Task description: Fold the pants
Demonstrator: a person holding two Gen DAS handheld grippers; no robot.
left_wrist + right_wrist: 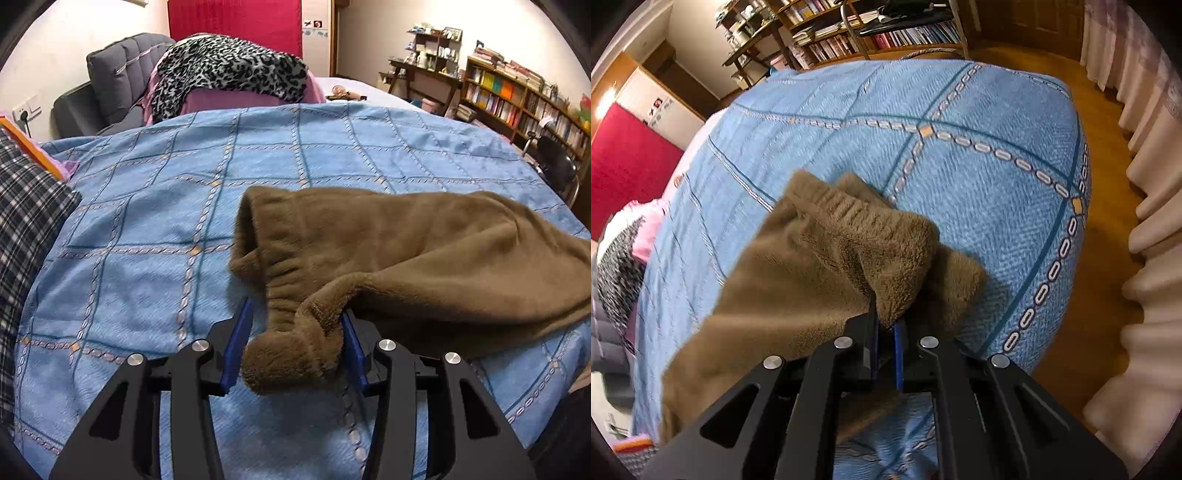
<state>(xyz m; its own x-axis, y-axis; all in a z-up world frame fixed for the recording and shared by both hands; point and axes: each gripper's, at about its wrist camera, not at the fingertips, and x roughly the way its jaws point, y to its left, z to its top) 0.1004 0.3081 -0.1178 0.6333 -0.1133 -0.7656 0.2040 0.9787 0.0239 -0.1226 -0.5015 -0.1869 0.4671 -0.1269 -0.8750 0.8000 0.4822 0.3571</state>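
Note:
Brown fleece pants (pixel 424 258) lie across a bed with a blue patterned cover (pixel 184 229). In the left wrist view the elastic waistband bunches between the blue pads of my left gripper (pixel 295 343), whose jaws stand wide with fabric between them; whether they press it I cannot tell. In the right wrist view my right gripper (pixel 886 332) is shut on a cuffed end of the pants (pixel 849 258), lifted slightly above the blue cover (pixel 979 166) near the bed's corner.
A plaid cloth (pixel 26 229) lies at the bed's left. A leopard-print blanket (pixel 229 70) and grey sofa (pixel 110 81) stand behind. Bookshelves (pixel 517 99) and a chair (pixel 557 162) stand right. Wood floor (pixel 1100 258) and curtains (pixel 1156 221) border the bed corner.

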